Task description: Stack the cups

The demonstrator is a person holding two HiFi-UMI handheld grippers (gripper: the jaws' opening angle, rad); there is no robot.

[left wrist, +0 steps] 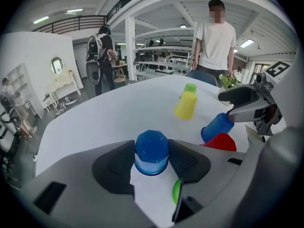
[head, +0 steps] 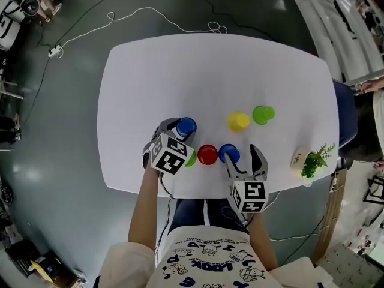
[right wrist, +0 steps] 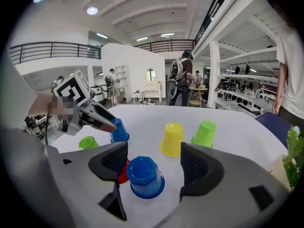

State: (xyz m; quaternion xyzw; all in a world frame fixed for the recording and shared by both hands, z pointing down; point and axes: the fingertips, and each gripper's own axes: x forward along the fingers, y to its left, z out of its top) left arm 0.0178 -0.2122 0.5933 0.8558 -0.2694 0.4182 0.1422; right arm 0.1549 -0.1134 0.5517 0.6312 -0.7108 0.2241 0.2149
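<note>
At the near edge of the white table (head: 150,77), your left gripper (head: 179,131) has its jaws drawn in against both sides of the left blue cup (head: 185,126); the left gripper view shows each pad meeting the cup's wall. That cup stands upside down on the tabletop. Just beside it, toward you, the near green cup (head: 191,158) sits half hidden under the gripper's marker cube. Next along the row: red cup (head: 207,154), then the right blue cup (head: 228,153), both upside down, close together but apart. Your right gripper (head: 243,159) hangs over that right blue cup with its jaws spread wide. In the right gripper view the cup stands between them, nearer the left jaw, with a clear gap to the right one; nothing gripped there. Farther back on the table, the yellow cup (head: 238,122) and far green cup (head: 263,114) sit side by side, also bottoms up, well apart from both grippers. A small potted plant (head: 315,159) stands at the table's right edge. No cup is stacked on another yet.
</note>
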